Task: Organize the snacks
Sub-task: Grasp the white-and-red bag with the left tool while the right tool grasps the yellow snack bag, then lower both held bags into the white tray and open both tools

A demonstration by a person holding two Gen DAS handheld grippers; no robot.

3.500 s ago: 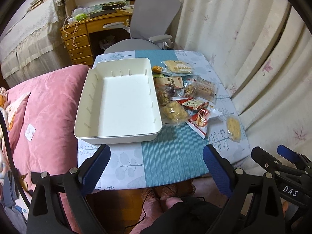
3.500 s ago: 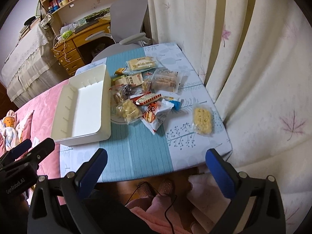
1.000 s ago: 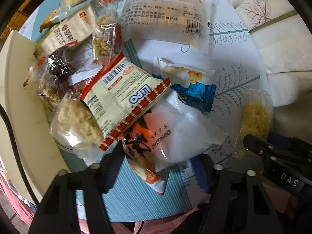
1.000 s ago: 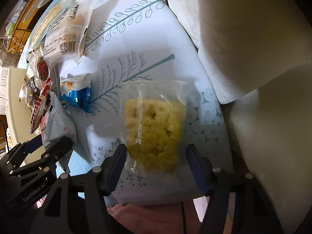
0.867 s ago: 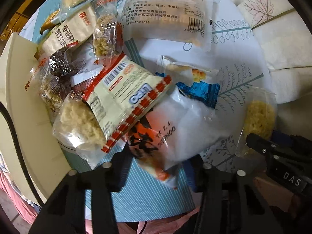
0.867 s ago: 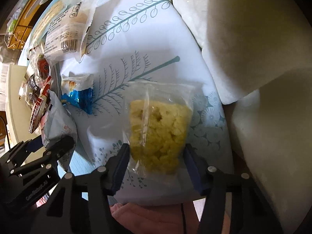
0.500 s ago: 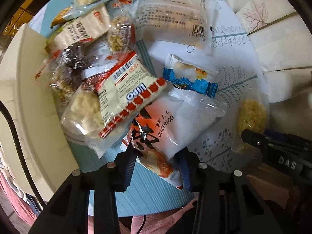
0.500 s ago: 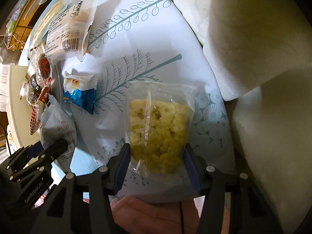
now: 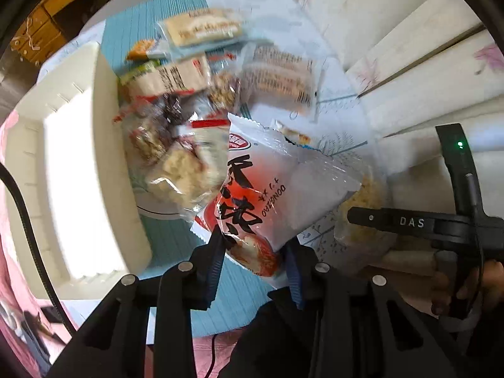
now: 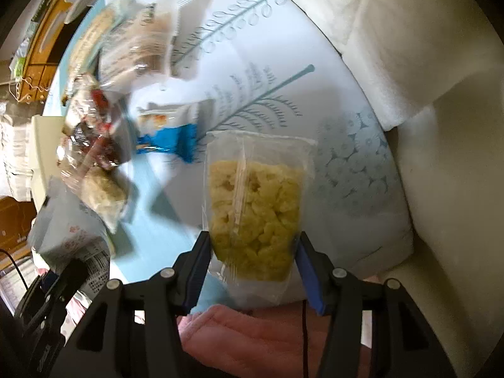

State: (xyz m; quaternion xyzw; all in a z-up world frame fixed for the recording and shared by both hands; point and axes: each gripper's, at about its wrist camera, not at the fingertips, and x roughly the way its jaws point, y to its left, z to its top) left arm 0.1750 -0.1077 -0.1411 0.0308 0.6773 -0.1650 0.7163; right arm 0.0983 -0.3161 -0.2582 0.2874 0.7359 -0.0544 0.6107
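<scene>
My left gripper (image 9: 253,252) is shut on a white and red snack packet (image 9: 271,195) and holds it lifted above the table. My right gripper (image 10: 252,255) is shut on a clear bag of yellow puffed snack (image 10: 253,208), raised off the table; that bag also shows in the left wrist view (image 9: 362,217). A white empty tray (image 9: 72,170) lies to the left. A pile of snack packets (image 9: 189,119) sits between the tray and the held packet. A blue and white packet (image 10: 167,135) lies on the table.
The table has a teal runner (image 9: 176,242) and a white leaf-pattern cloth (image 10: 261,72). Cream curtains (image 10: 425,63) hang close on the right. A wooden desk (image 9: 41,28) stands at the back left. Pink bedding (image 10: 252,340) lies below the table edge.
Both grippers have closed on their packets and lifted them off the table. The views have pulled back and tilted up; the pile is blurred by motion.
</scene>
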